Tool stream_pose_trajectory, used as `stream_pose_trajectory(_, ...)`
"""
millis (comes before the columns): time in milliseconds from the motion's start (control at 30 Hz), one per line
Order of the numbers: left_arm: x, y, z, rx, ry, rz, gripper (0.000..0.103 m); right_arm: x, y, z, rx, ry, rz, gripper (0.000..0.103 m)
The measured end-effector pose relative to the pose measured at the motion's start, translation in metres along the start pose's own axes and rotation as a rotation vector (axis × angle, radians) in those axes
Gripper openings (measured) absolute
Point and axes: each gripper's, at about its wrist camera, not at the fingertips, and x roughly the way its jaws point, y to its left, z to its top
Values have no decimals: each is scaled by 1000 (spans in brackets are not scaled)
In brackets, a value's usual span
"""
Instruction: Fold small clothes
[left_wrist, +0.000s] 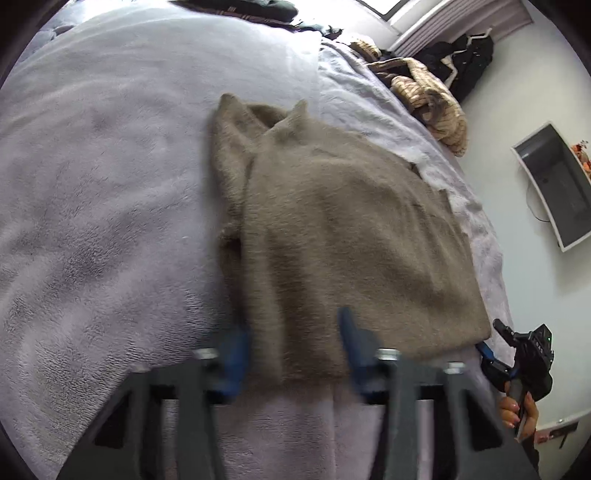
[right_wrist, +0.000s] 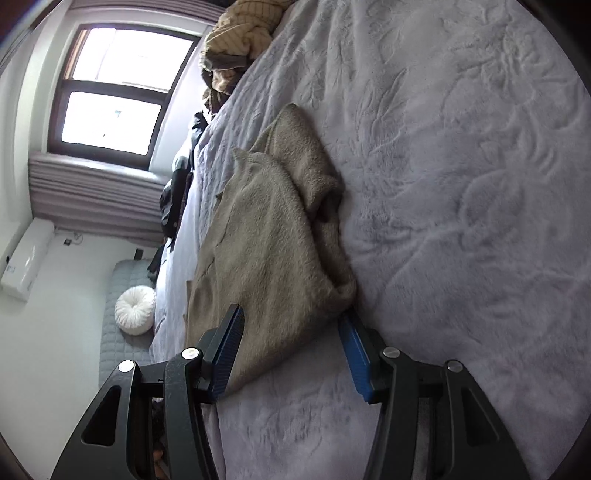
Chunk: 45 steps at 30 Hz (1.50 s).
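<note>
While the taupe fleece garment (left_wrist: 332, 229) lies partly folded on the pale lilac blanket (left_wrist: 92, 184) covering the bed, the left gripper (left_wrist: 291, 347) has its jaws spread wide, blue fingers (left_wrist: 236, 350) straddling the garment's near edge. The right gripper (right_wrist: 291, 350) also stands wide, its blue fingers (right_wrist: 354, 354) flanking the garment's near corner without pinching it. A tan striped cloth (left_wrist: 428, 92) sits far right.

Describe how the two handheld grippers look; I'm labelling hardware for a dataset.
Both match: the left gripper and the right gripper have black angular linkage frames, silver bolt heads and blue ribbed finger pads. A bare hand with painted nails holds the right one.
</note>
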Motion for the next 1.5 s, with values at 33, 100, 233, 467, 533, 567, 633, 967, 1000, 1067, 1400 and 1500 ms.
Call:
stream_pose_trajectory(33,1,6,1,-24,11,16,9,6,3,1,-15,9,-11,33)
stream_pose_trajectory(100,-5,15,2,-69,12,-17,8,13,13,2,-61,32,-81,8)
stream_pose_trajectory(233,-28,4,-4,6,-36,-13,8,-6,39,5,-184,0,-76,8)
stream_pose_trajectory(467,-9,12,-27,73,1,93,7,2,21,6,-225,39,-215,8)
stream_pose_trajectory(533,-9,17,-34,78,-8,93,7,6,7,5,-182,52,-198,8)
stream_pose_trajectory(567,-11,16,-36,88,-12,100,7,4,5,5,-170,50,-186,8)
stream_pose_trajectory(633,-19,12,-38,104,-24,130,7,-1,8,7,-169,59,-189,8)
stream_pose_trajectory(967,-66,-13,-4,160,-175,114,7,-53,46,1,-274,-51,-206,10)
stream_pose_trajectory(1000,-64,-19,2,171,-182,126,7,-51,54,5,-291,-53,-195,10)
stream_pose_trajectory(1067,-52,-30,16,195,-192,131,7,-41,67,12,-318,-48,-185,10)
stream_pose_trajectory(1400,16,-15,43,116,-122,194,7,50,89,43,-391,33,-253,10)
stream_pose_trajectory(1500,17,-12,42,114,-130,176,7,63,64,54,-345,44,-276,3)
